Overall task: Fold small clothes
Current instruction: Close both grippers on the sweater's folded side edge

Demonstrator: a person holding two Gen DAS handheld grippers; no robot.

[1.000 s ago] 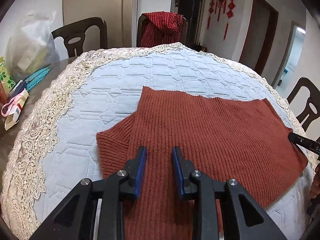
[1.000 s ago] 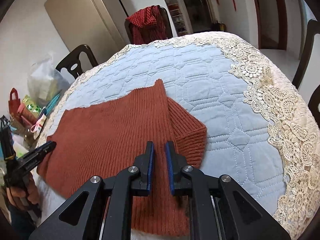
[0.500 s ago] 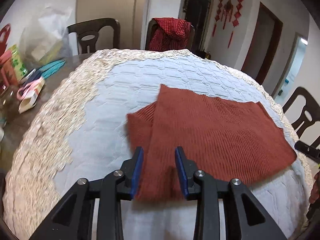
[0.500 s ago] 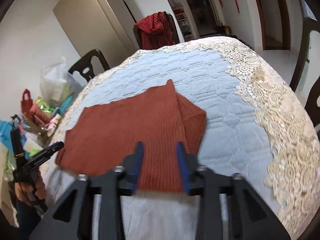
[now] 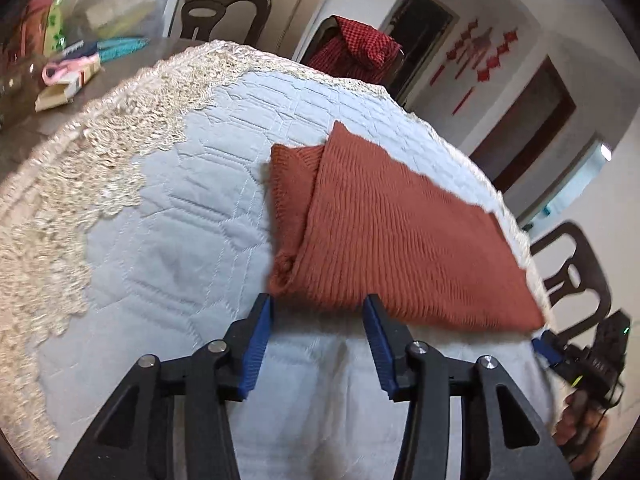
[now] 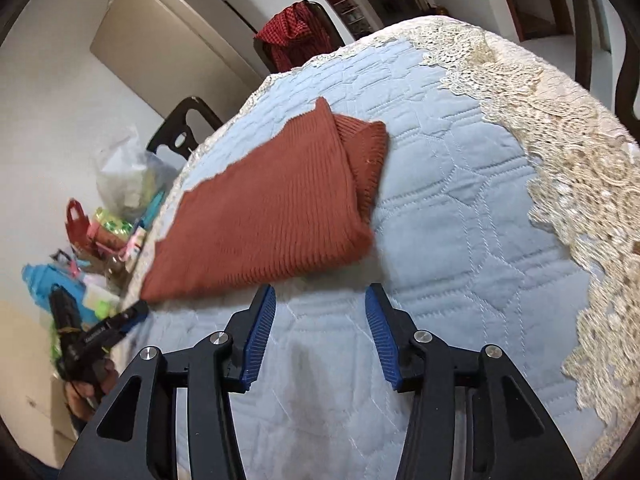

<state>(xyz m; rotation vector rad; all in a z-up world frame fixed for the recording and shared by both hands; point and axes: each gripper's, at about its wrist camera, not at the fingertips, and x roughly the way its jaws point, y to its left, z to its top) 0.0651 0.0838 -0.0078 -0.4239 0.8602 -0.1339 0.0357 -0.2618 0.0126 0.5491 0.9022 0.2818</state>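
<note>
A rust-red ribbed knit garment [image 5: 384, 232] lies folded flat on the quilted light-blue table cover [image 5: 168, 240], with a sleeve tucked under at its left end. It also shows in the right wrist view [image 6: 272, 208], sleeve end at its right. My left gripper [image 5: 318, 320] is open and empty, just short of the garment's near edge. My right gripper [image 6: 320, 308] is open and empty, just in front of the garment's near edge. Each gripper shows at the rim of the other's view: the right gripper [image 5: 548, 350], the left gripper [image 6: 132, 314].
The cover has a cream lace border [image 5: 80, 168] [image 6: 560, 128]. Boxes, bags and small items [image 5: 64, 76] [image 6: 108, 232] crowd the table's left side. Dark chairs [image 5: 224, 12] [image 5: 572, 272] stand around; one carries a red checked cloth [image 5: 360, 48].
Both grippers have opened wide, let go of the garment and pulled back toward the near edge. The garment's near part was folded over, so it now lies narrower.
</note>
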